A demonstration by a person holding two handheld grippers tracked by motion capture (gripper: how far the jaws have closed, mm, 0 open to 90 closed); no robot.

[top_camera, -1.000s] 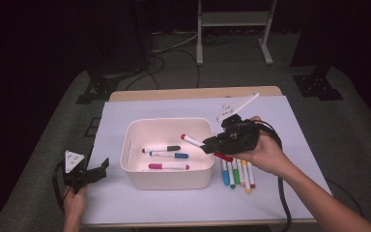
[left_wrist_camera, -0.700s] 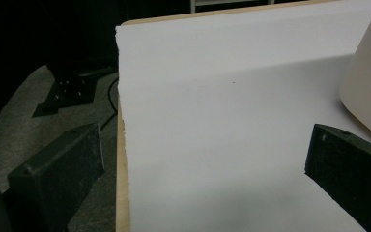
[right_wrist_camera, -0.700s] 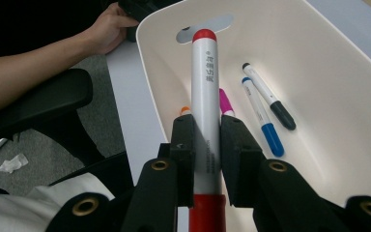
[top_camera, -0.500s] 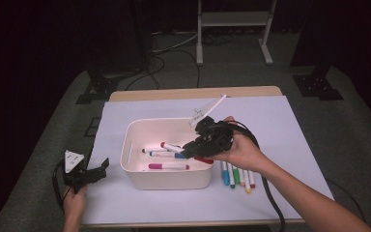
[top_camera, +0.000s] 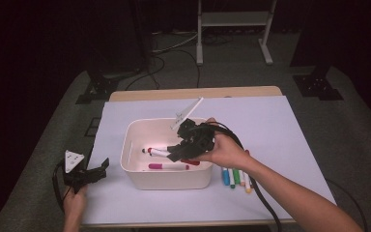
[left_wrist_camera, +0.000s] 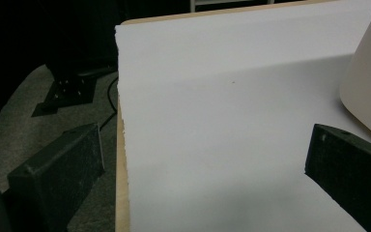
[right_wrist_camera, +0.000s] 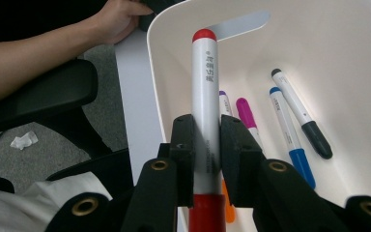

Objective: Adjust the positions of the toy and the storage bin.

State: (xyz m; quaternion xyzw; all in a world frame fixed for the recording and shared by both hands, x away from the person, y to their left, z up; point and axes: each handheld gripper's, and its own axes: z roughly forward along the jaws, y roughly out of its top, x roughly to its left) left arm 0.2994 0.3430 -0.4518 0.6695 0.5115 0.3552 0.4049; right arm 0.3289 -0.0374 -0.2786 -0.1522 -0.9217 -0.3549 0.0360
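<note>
The right gripper (top_camera: 174, 153), jaws clamped on a red marker (right_wrist_camera: 206, 111), has swung from beside the bin (top_camera: 140, 175) to over its middle — a drop among the markers inside looks close. The left gripper (top_camera: 94, 175) idles left of the bin, jaws apart and empty (more markers (top_camera: 235, 178) lie half-hidden behind the right hand).
</note>
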